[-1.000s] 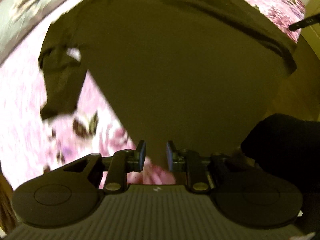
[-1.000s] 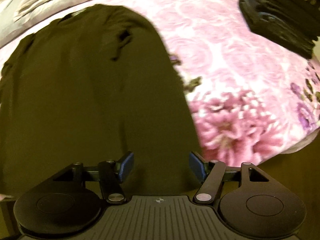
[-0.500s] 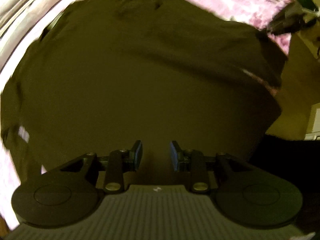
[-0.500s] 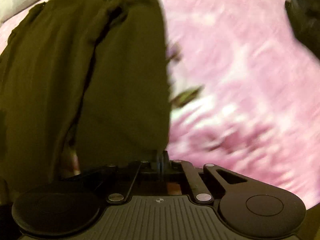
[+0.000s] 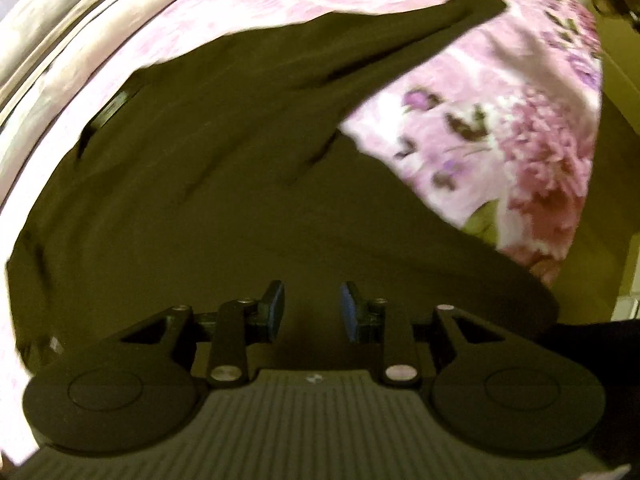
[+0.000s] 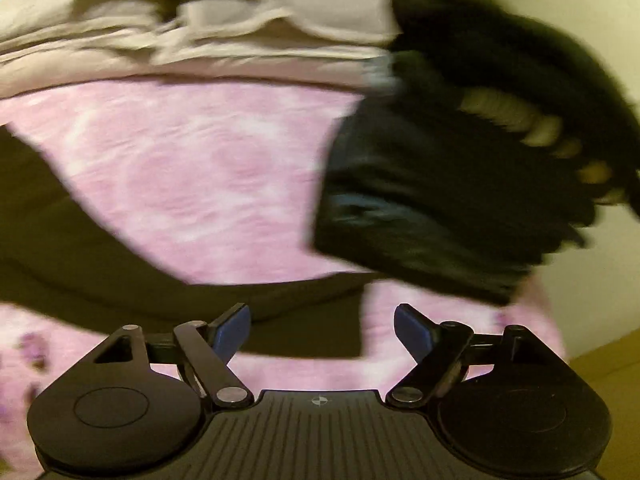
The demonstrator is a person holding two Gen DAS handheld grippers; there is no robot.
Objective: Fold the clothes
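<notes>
1. Across both wrist views, a bed with a pink floral bedspread carries everything; pale bedding is bunched along its far edge
2. On the bedspread lies a dark olive long-sleeved shirt, spread flat and filling most of the left wrist view, with one sleeve stretched out toward the upper right
3. In the right wrist view, that sleeve's end lies on the pink cloth just ahead of the right gripper
4. Near the right edge of the bed sits a blurred stack of dark folded clothes, apart from the shirt
5. Over the shirt's body hangs the left gripper, pointing steeply down; its jaws stand narrow and are opening, with no cloth pinched between the blue pads
6. Above the sleeve end, the right gripper has its jaws wide and opening, and nothing is gripped between them
</notes>
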